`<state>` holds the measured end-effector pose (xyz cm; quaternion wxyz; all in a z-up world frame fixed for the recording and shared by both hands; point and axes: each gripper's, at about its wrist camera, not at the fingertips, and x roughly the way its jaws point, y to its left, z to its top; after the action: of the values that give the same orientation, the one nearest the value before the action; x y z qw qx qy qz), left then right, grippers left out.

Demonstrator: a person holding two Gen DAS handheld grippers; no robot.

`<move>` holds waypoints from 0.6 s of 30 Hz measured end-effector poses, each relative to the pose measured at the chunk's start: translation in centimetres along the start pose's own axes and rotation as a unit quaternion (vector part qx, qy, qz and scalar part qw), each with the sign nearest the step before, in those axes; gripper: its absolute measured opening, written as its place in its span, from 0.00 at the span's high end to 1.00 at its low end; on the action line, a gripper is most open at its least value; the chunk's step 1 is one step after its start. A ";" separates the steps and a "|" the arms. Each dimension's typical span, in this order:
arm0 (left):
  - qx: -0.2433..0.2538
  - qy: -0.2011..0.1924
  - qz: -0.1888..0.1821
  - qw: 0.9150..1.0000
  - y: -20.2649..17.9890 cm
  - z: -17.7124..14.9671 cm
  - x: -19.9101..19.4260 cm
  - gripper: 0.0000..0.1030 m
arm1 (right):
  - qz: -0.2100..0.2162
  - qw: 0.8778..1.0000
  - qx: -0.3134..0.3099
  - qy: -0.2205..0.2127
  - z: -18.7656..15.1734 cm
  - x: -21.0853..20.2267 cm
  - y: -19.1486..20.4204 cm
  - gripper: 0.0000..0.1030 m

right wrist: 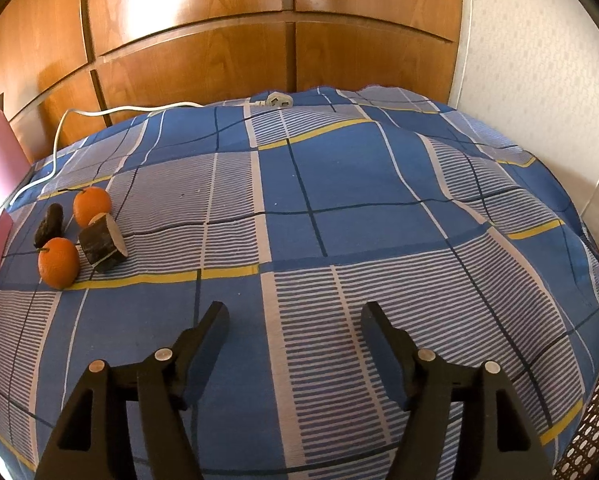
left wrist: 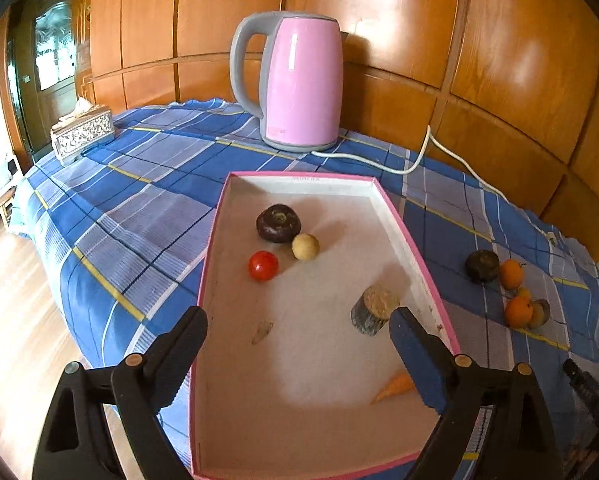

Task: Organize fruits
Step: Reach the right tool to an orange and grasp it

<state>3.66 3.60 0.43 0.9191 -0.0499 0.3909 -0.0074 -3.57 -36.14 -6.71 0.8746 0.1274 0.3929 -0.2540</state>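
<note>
Both grippers, left [left wrist: 299, 334] and right [right wrist: 295, 320], gape empty; next, the oranges [right wrist: 58, 263] near the table's left edge belong in the box [left wrist: 415, 240].

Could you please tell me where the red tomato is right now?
In the left wrist view, the tomato lies inside the pink-rimmed box, left of centre, just below the dark round fruit and the small beige ball.

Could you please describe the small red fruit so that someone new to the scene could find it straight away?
Look in the pink-rimmed box in front of the pink kettle. Three round items cluster at its far left; the red fruit lies nearest the camera, the only glossy bright red one, beside a dark purple fruit and a pale tan ball.
</note>
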 end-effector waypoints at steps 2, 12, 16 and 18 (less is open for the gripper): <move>-0.001 0.003 0.001 1.000 0.2 -0.5 0.0 0.08 | 0.000 1.000 0.002 -0.002 -0.1 0.0 0.0 0.31; -0.004 -0.012 0.013 1.000 0.7 -1.5 -0.2 0.00 | -0.012 1.000 0.009 -0.005 -0.4 -0.1 0.4 0.24; 0.000 -0.010 -0.007 1.000 0.2 -2.0 -0.2 0.00 | -0.013 1.000 0.010 0.000 -0.3 -0.3 0.3 0.23; 0.011 -0.004 -0.016 1.000 -0.5 -2.4 -0.1 0.00 | -0.013 1.000 0.010 0.003 -0.3 -0.3 0.4 0.22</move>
<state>1.84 2.93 -1.11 0.9210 -0.0463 0.3858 -0.0262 -3.71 -35.60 -6.66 0.8690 0.1313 0.3943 -0.2687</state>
